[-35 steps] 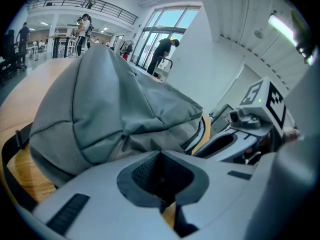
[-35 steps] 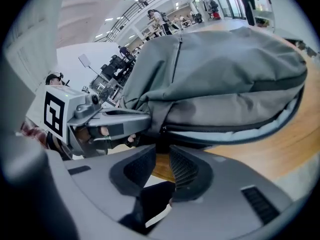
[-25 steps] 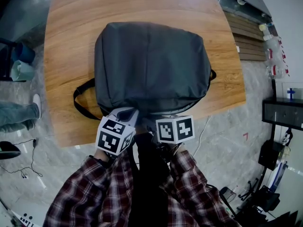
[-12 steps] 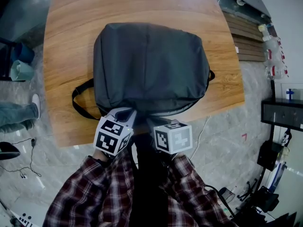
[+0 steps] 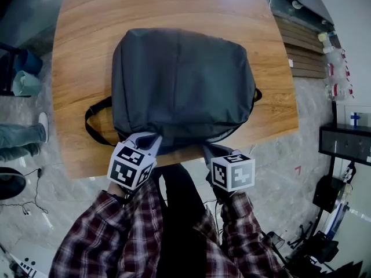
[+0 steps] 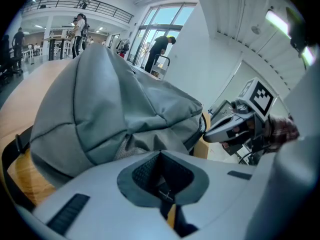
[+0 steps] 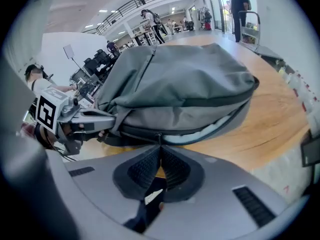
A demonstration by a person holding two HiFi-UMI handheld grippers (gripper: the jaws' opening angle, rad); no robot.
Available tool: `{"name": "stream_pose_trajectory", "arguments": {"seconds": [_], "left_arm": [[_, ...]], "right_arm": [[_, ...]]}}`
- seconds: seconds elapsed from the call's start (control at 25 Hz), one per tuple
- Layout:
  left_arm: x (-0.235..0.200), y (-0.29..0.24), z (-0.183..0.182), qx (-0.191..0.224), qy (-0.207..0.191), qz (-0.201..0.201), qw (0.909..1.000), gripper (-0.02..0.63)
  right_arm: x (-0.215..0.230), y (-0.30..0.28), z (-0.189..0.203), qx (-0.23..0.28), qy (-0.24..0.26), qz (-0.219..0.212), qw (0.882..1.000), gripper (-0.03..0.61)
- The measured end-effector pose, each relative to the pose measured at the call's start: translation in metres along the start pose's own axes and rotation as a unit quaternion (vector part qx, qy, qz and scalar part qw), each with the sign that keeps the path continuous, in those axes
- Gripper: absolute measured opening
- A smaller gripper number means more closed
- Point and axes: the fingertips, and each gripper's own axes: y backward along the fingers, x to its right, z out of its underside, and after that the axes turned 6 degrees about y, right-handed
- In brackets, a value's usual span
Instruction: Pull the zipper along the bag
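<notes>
Clutter beyond the right fingers: clear plastic bottles point(image 5: 333, 51), off the round wooden table point(image 5: 81, 39). Black strap loop point(image 5: 93, 123) left of the fingers of the left gripper point(image 6: 160, 156). Zipper line barely traceable from head view. Grey fabric backpack point(image 5: 182, 80) flat ahead of both. Left fingers pressed together on its near edge. Right gripper point(image 7: 160, 151) pinching black zipper pull point(image 7: 157, 135), with pale lining point(image 7: 205, 131) exposed rightward.

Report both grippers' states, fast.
Left gripper: shut, pinching the bag fabric.
Right gripper: shut on the zipper pull.
</notes>
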Motion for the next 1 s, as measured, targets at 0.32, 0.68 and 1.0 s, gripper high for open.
{"name": "stream_pose_trajectory", "arguments": {"seconds": [0.32,0.68,1.0], "left_arm": [[0.000,0.000,0.001,-0.003,0.001,0.004,1.0000,0.011],[0.010,0.018,-0.027,0.013,0.039,-0.003,0.9992,0.012],[0.061,-0.028,-0.052,0.015,0.008,-0.012,0.9998,0.012]], "right_arm": [[0.062,0.027,-0.001,-0.010,0.048,0.054,0.997,0.017],[0.038,0.018,0.003,-0.006,0.033,0.020,0.999,0.015],[-0.047,-0.007,-0.008,0.016,0.038,-0.046,0.998,0.015]]}}
